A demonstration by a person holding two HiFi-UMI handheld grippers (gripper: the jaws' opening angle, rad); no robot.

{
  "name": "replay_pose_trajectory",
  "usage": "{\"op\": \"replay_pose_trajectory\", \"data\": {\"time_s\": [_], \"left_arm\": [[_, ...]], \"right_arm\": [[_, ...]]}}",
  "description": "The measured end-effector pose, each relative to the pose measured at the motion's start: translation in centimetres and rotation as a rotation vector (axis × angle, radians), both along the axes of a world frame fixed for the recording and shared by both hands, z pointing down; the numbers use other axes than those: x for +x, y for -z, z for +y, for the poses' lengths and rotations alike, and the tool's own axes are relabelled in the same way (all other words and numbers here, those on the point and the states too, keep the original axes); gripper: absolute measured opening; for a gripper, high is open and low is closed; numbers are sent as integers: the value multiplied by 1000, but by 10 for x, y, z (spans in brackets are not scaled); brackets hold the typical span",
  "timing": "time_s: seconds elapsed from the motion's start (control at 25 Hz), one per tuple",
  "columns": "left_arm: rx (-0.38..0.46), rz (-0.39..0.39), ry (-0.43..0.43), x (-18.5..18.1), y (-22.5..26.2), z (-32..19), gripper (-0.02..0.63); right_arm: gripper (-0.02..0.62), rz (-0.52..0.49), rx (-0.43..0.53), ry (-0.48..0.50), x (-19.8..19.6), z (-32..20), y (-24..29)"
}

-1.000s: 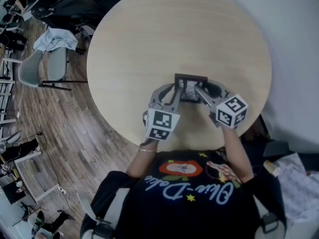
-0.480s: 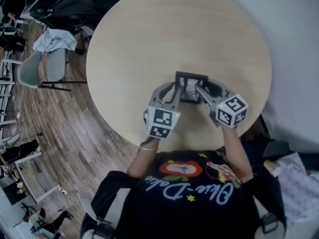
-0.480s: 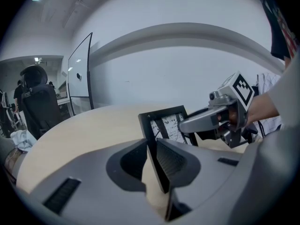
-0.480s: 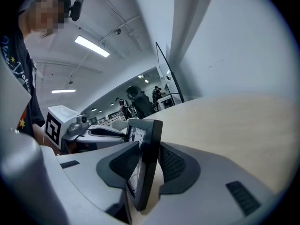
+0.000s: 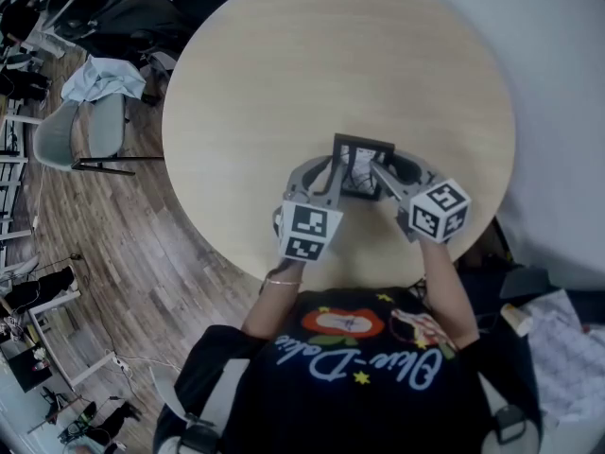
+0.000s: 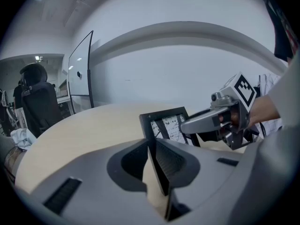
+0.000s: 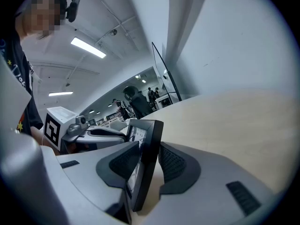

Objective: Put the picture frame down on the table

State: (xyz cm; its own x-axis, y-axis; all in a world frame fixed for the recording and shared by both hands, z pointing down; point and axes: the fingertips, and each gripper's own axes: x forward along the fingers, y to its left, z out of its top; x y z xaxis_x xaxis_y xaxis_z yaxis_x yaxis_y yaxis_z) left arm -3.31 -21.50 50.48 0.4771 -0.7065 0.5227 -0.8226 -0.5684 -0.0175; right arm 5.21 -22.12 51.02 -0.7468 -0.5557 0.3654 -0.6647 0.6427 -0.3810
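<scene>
The left gripper (image 5: 330, 180) and right gripper (image 5: 383, 176) each have their jaws pinched on a side edge of the picture frame (image 5: 362, 162). It's held upright over the round table (image 5: 312, 55), near the person's side. Can't tell if it's touching down.

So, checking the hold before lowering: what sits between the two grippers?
The picture frame: the left gripper clamps one side edge, the right gripper the other, shown in the head view and both gripper views.
</scene>
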Motion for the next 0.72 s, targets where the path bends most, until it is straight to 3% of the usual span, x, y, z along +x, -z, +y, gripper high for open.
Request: {"op": "replay_pose_trajectory", "data": {"time_s": [0.44, 0.52, 0.72], "left_arm": [[-28, -16, 4, 1, -11, -10, 49], [-30, -29, 9, -2, -15, -13, 0], [-46, -22, -5, 0, -23, -18, 0]], "right_arm": [[112, -10, -48, -19, 2, -7, -13], [114, -13, -53, -20, 2, -9, -15], [120, -28, -94, -40, 4, -12, -23]]}}
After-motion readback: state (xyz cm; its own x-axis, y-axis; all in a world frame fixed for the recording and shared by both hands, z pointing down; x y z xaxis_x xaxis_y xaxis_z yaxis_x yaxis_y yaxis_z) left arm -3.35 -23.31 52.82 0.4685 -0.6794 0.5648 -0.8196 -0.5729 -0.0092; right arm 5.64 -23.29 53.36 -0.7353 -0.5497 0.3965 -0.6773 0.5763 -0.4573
